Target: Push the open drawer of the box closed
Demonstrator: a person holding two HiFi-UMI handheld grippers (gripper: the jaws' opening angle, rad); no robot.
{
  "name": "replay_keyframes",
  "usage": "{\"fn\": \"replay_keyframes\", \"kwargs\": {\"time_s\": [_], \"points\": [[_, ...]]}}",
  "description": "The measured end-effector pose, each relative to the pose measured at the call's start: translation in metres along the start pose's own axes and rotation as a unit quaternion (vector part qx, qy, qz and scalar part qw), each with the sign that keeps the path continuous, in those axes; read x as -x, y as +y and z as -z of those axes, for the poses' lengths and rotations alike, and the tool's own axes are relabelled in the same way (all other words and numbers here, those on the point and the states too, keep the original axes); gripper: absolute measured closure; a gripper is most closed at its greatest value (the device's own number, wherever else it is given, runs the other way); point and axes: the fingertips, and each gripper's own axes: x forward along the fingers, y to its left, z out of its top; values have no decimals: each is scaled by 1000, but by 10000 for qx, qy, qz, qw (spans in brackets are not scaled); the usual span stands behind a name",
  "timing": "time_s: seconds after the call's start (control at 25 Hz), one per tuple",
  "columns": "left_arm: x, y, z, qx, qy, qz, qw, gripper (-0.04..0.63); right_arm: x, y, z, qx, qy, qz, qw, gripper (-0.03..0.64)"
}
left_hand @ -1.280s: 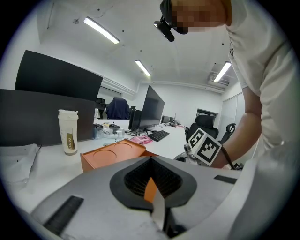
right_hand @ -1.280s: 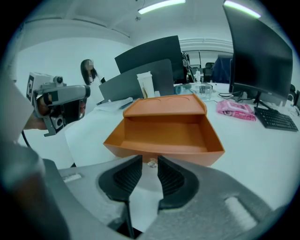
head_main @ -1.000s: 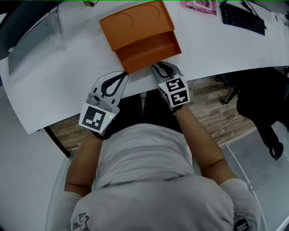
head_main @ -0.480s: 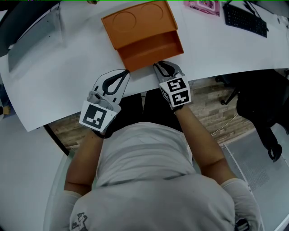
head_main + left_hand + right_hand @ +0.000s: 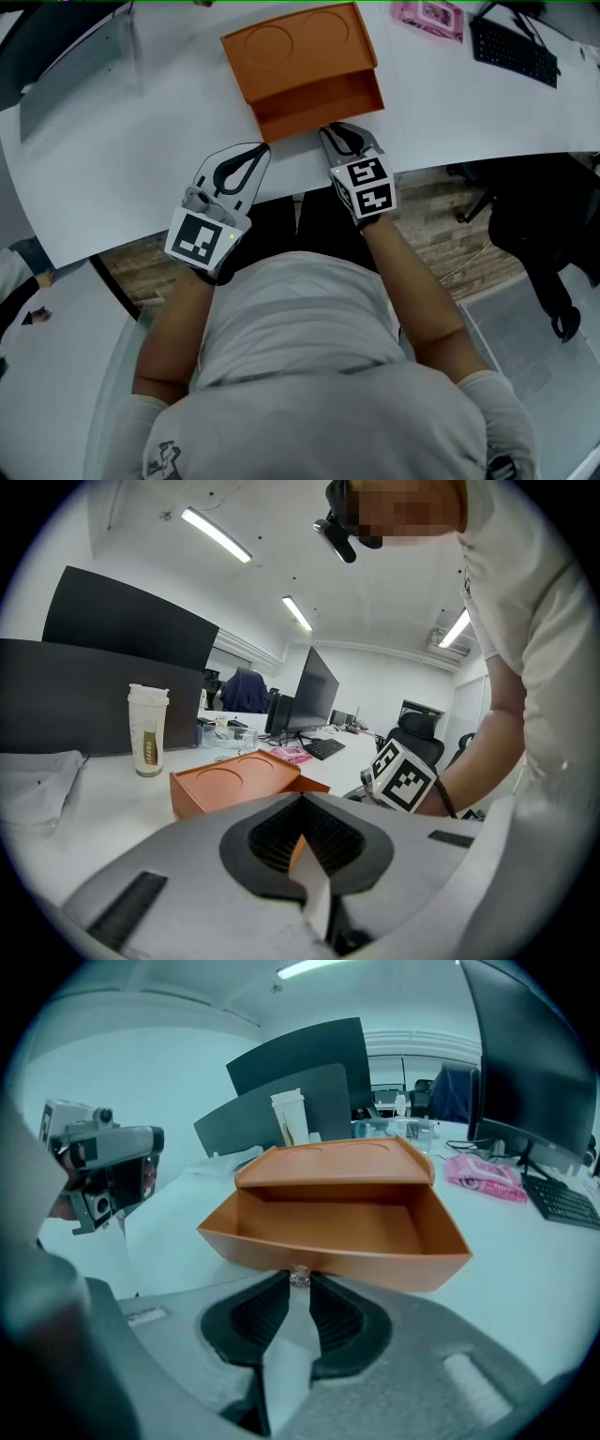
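Orange box drawer (image 5: pixel 319 98): wide open, push not done yet
Right gripper (image 5: pixel 329 130): fingers pinching small clear knob (image 5: pixel 299 1277)
Left gripper (image 5: pixel 261 150): fingers clenched, empty

Head view: drawer (image 5: pixel 319 103) knob (image 5: pixel 299 1277) hidden beneath right tool (image 5: pixel 333 131). Pink packet (image 5: pixel 429 14), right of box (image 5: pixel 295 47), cut by top edge. Left gripper view: drawer mostly behind left tool (image 5: pixel 302 799). Right gripper view: keyboard (image 5: pixel 562 1202), right of box, cut off at edge.
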Motion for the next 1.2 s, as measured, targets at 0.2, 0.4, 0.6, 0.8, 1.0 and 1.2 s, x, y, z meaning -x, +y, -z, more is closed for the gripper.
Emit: {"fn": "replay_keyframes", "kwargs": {"time_s": [0.2, 0.4, 0.6, 0.8, 1.0, 1.2], "points": [[-1, 6, 3, 29, 32, -31, 10000, 597, -5, -2, -7, 45, -19, 2, 10000, 548], [-3, 12, 5, 56, 71, -51, 9999, 597, -12, -6, -17, 62, -17, -5, 10000, 548], [-6, 17, 4, 89, 47, -66, 9999, 597, -19, -8, -27, 89, -26, -27, 10000, 548], [-9, 21, 4, 137, 54, -79, 9999, 597, -25, -11, -34, 140, -17, -50, 9999, 548], [-9, 27, 4, 156, -1, -151, 9998, 597, -30, -14, -42, 191, -20, -66, 9998, 548], [-11, 29, 3, 178, 55, -159, 9997, 597, -36, -15, -49, 261, -13, -90, 9996, 548]]}}
